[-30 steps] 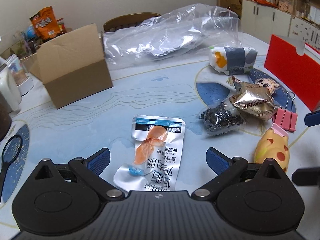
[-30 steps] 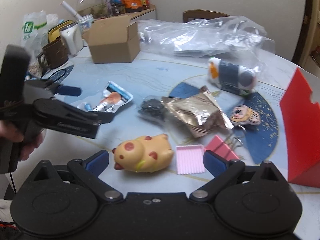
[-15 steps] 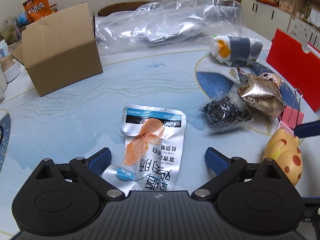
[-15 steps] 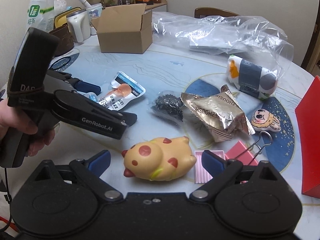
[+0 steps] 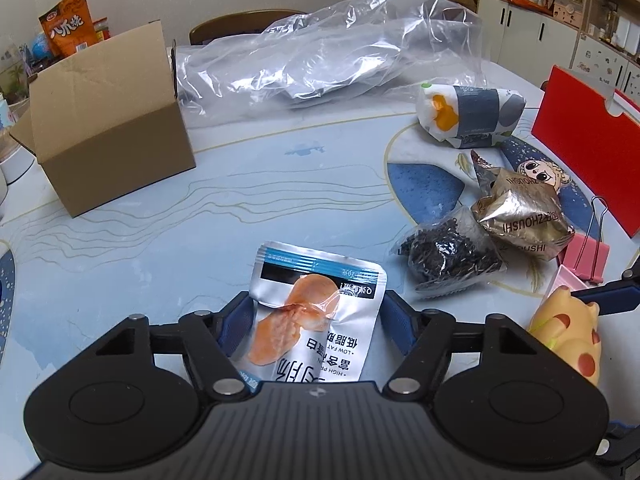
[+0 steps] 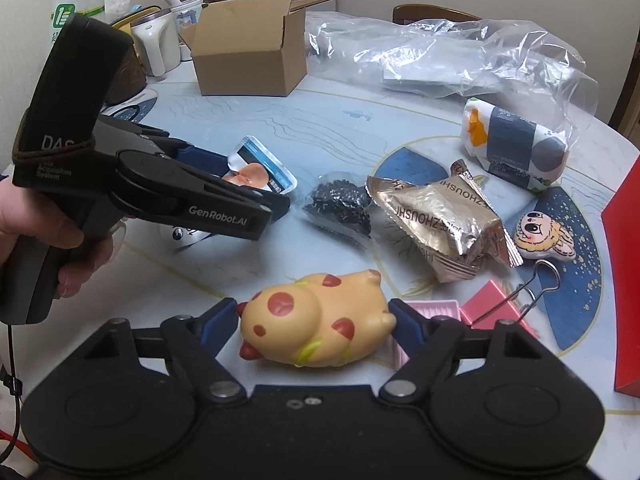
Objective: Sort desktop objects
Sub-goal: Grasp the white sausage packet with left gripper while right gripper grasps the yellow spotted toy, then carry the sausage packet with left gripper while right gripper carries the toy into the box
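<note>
The snack pouch (image 5: 316, 312), a flat silver foil packet with a blue band and a picture of meat, lies on the table (image 5: 200, 208) between the two blue pads of the left gripper (image 5: 316, 320); its jaws are closing at this moment, and the pads already seem to touch the two long edges of the pouch, whose left edge curls up a little. I judge this pouch to be light, thin and soft, with a smooth film that can slip, so a grip across the width will probably buckle it; it is better to take it near the middle of the body, where the filling gives some thickness, and not at the empty sealed end. The squishy toy (image 6: 316, 316), a yellow animal shape with red spots, lies on its side in front of the right gripper (image 6: 312, 318), whose jaws are also closing around it; the pads stand at its two ends, touching or almost touching, I cannot tell exactly. The toy looks soft and springy and very light, not fragile, so it will give under the pads before they hold; the round body is the best place to hold it. A pink binder clip (image 6: 492, 312) lies just beside the toy on the right. The open cardboard box (image 5: 108, 128) stands well apart at the far left, perhaps the place for sorting.
</note>
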A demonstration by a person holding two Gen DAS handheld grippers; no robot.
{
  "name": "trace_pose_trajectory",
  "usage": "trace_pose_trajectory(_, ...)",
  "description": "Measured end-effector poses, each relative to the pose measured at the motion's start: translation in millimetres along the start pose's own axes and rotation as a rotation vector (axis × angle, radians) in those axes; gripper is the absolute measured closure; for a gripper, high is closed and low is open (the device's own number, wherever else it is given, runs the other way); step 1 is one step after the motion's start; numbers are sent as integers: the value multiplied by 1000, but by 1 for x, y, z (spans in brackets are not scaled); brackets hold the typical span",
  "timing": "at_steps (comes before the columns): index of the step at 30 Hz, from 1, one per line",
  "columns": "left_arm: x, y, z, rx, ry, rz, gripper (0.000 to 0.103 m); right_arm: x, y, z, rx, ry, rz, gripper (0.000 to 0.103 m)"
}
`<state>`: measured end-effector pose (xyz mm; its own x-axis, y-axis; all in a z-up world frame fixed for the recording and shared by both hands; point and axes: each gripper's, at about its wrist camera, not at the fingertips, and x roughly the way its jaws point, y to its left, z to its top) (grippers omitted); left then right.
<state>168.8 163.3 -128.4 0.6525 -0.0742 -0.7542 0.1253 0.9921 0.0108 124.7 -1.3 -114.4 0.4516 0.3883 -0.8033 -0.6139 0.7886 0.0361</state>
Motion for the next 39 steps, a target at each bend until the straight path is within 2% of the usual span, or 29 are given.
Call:
trace_pose_trajectory(6, -1, 0, -1, -9, 1, 10, 40, -1, -1, 1, -6, -2, 5, 29)
trace_pose_trajectory(18, -20, -7, -13, -49, 5, 11, 44, -21, -8, 0, 5, -16, 21, 32)
trace_pose_trajectory(27, -50, -30, -40, -88, 38, -16, 45, -43, -24, -8, 30, -32, 18, 33)
trace_pose_trajectory(39, -76, -61, -52, -116, 39, -9, 55, -78, -53, -22, 44, -46, 27, 33)
